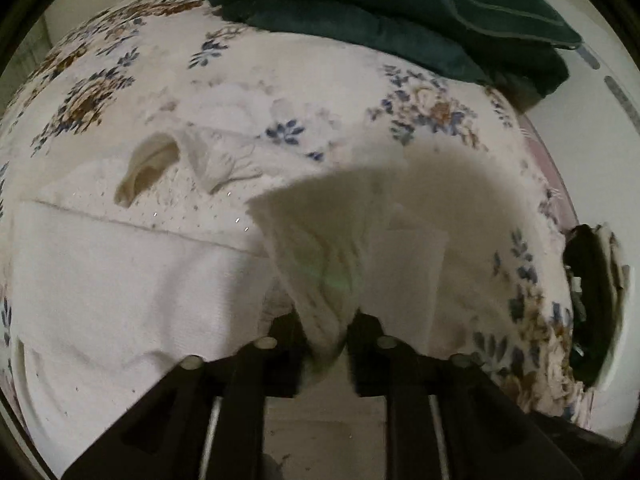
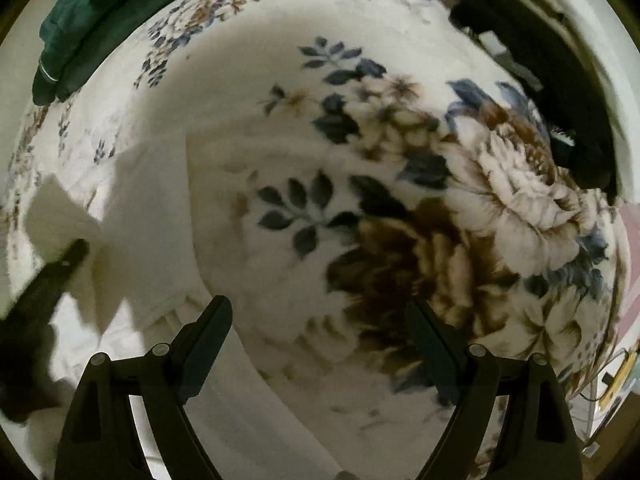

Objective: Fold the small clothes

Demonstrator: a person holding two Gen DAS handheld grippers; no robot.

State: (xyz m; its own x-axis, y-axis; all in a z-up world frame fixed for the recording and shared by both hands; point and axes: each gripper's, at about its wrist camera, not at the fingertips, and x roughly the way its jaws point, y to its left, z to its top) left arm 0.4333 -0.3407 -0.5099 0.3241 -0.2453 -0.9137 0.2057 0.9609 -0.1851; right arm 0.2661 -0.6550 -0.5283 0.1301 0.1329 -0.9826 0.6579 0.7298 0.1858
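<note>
A small white garment (image 1: 132, 280) lies spread on a floral blanket (image 1: 360, 92). My left gripper (image 1: 326, 344) is shut on a corner of this garment and lifts a flap of it (image 1: 320, 248) above the rest. The garment's neck opening (image 1: 148, 168) shows at the far side. In the right wrist view my right gripper (image 2: 320, 320) is open and empty above the floral blanket (image 2: 440, 200). The white garment (image 2: 140, 208) lies at its left, with the left gripper's finger (image 2: 60, 268) dark beside it.
A folded dark green cloth (image 1: 400, 12) lies at the blanket's far edge; it also shows in the right wrist view (image 2: 88, 12). A dark object (image 2: 540, 80) sits at the blanket's right edge, also seen in the left wrist view (image 1: 592, 300).
</note>
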